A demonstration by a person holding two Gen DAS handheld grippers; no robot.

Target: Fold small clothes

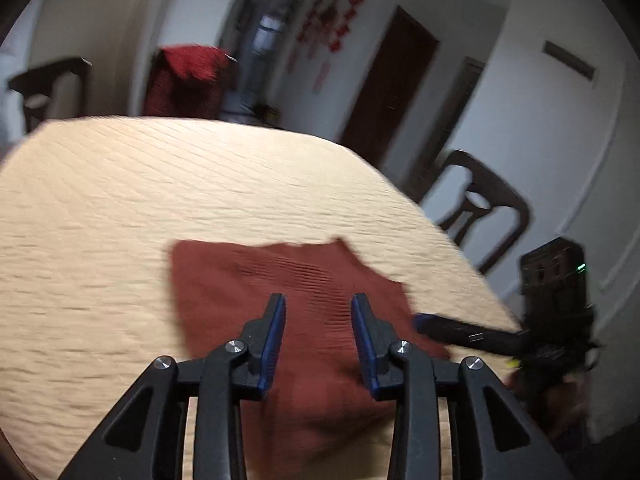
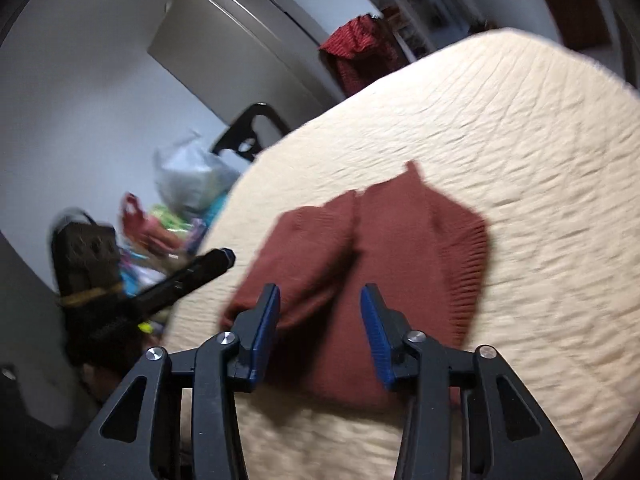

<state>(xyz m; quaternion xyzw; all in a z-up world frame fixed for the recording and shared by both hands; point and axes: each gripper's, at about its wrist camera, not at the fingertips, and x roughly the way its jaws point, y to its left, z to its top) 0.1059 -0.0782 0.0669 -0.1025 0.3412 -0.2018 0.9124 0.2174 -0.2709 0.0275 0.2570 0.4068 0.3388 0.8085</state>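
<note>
Rust-red ribbed sweater (image 2: 380, 248), cream quilted tablecloth (image 2: 540, 160)

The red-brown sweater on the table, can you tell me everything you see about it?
The sweater is a small rust-red knit with ribbed bands along its edges. It looks soft and partly folded, with a crease running down the middle. It lies flat on the cream quilted table cover, near the table's edge. Both grippers hover open above it; nothing seems to pinch it.

I am in a home, in a lived-in dining room. My surface (image 1: 160, 184) wears a cream quilted cloth, with dark wooden chairs (image 1: 484, 216) around it. Red paper decorations (image 1: 332, 28) hang by a brown door (image 1: 392, 80), and a bag and bright clothes (image 2: 168, 220) lie piled against the wall.
</note>
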